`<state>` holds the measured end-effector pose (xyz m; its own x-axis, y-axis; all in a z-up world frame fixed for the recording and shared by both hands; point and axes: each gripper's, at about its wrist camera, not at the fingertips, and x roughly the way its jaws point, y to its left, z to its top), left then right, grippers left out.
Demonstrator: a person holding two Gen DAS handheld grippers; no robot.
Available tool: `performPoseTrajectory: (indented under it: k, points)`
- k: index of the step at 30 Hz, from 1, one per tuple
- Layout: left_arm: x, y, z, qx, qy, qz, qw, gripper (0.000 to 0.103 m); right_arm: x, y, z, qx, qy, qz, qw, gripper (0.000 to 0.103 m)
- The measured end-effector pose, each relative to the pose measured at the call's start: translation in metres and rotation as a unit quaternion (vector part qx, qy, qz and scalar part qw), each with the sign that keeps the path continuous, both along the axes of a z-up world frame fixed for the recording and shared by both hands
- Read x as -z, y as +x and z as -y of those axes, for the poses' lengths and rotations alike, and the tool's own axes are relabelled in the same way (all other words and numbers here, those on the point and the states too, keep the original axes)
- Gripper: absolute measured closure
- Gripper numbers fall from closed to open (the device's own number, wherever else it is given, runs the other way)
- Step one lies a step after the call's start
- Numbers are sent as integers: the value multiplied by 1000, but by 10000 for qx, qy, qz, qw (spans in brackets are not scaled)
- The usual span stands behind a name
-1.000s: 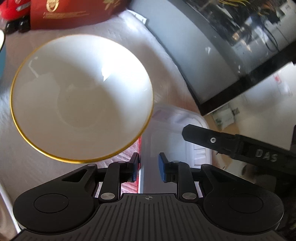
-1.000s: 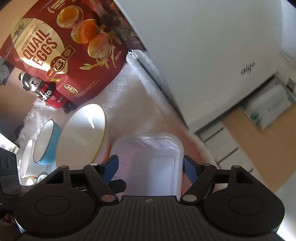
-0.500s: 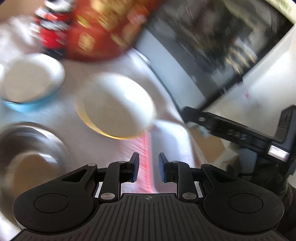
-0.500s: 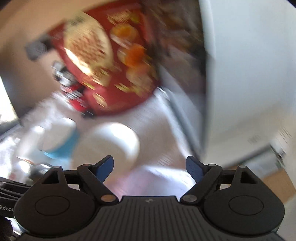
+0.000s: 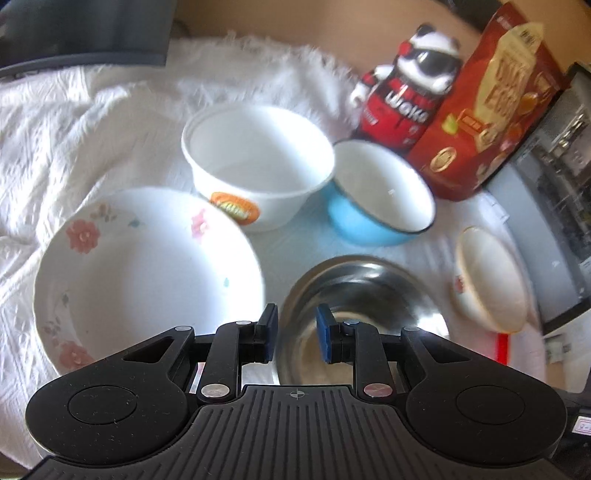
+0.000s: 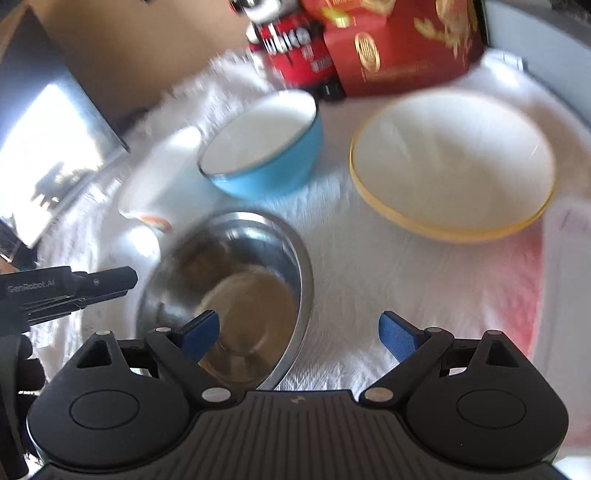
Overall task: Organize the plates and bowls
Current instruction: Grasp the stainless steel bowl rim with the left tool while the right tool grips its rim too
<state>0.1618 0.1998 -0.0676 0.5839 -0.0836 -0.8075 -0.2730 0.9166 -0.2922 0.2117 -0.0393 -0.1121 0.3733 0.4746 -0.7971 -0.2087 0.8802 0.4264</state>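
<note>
On the white cloth stand a floral plate (image 5: 144, 269), a white plastic bowl with an orange label (image 5: 258, 162), a blue bowl (image 5: 380, 192) (image 6: 262, 144), a steel bowl (image 5: 362, 295) (image 6: 229, 295) and a gold-rimmed white bowl (image 5: 487, 277) (image 6: 454, 162). My left gripper (image 5: 294, 338) hovers over the near left rim of the steel bowl, jaws a narrow gap apart and empty. My right gripper (image 6: 299, 334) is wide open and empty, its left finger over the steel bowl. The left gripper's body also shows at the left edge of the right wrist view (image 6: 70, 286).
A red quail-egg bag (image 5: 491, 107) (image 6: 402, 40) and a panda figure (image 5: 410, 81) (image 6: 284, 33) stand at the back. A clear plastic container (image 6: 565, 295) lies at the right. A dark monitor (image 5: 554, 206) borders the cloth on the right.
Both grippers have swung left and back, away from the gold-rimmed bowl and the plastic container, toward the steel bowl. The right gripper has stayed wide open, the left nearly closed.
</note>
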Motion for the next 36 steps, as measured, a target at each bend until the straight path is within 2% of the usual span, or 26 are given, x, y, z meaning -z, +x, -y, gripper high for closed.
performPoseTrajectory:
  k: [5, 10, 18, 21, 22, 24, 26, 28, 32, 34, 36]
  points:
    - [9, 3, 0, -14, -4, -72, 10000, 78, 15, 1, -7, -20, 30, -492, 9988, 9]
    - [15, 3, 1, -32, -112, -98, 9999, 78, 17, -2, -10, -311, 5, -433, 9986, 0]
    - [23, 10, 2, -107, -318, -162, 9993, 78, 19, -5, -20, -401, -189, -284, 9986, 0]
    - [23, 11, 2, -98, -351, -192, 9991, 79, 17, -4, -29, -1072, -566, -165, 9925, 0]
    - [23, 10, 2, -76, -358, -211, 9991, 81, 15, -6, -32, -1239, -669, -68, 9900, 5]
    - [23, 7, 4, -4, -409, -251, 9989, 81, 9, -8, -30, -1170, -675, 158, 9907, 17]
    - [23, 1, 7, 74, -502, -301, 9983, 82, 1, -8, -26, -1001, -642, 444, 9919, 19]
    - [24, -5, 10, 139, -616, -356, 9974, 82, -4, -5, -24, -825, -587, 626, 9929, 25]
    - [24, -15, 16, 202, -725, -455, 9961, 83, -6, 4, -24, -693, -618, 667, 9934, 35]
    - [24, -20, 19, 211, -695, -530, 9959, 83, -7, 3, -24, -705, -652, 655, 9932, 44]
    - [25, -24, 22, 234, -650, -565, 9960, 83, -9, -1, -21, -749, -600, 597, 9936, 45]
